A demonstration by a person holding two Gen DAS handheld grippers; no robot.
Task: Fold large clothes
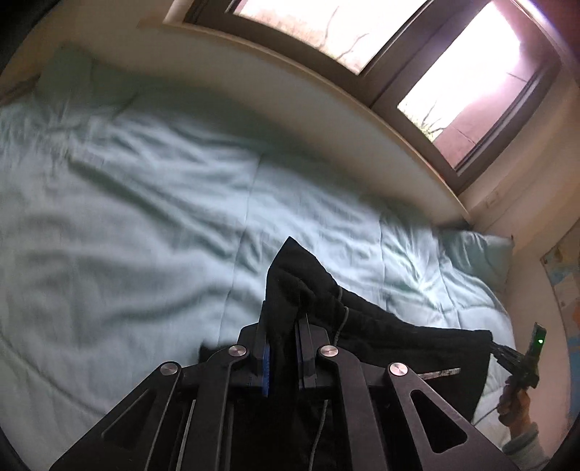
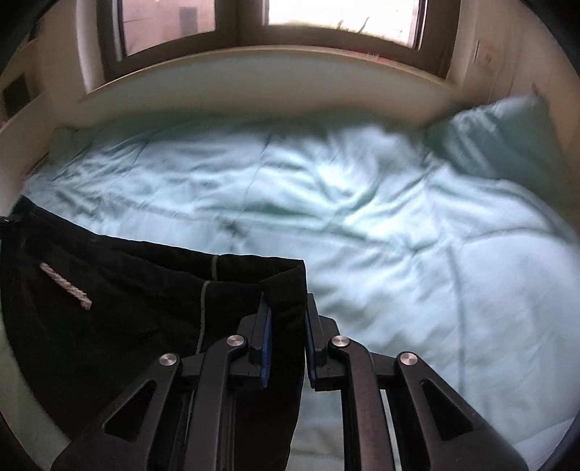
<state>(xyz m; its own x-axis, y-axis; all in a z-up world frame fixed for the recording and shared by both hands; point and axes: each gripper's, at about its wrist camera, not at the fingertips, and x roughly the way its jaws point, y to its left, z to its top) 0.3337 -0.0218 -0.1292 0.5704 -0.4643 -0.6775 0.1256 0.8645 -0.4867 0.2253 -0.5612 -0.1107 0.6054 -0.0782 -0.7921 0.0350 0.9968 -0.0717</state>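
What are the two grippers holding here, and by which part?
Both hold the black garment: the left gripper clamps a bunched upper corner, the right gripper the other top corner at its hem edge.

A home bedroom: a bed under a pale green duvet [image 2: 362,217], pillow [image 2: 507,141], window [image 1: 453,72] behind.

Both wrist views look down across the bed [image 1: 127,203] toward the window [image 2: 337,18].
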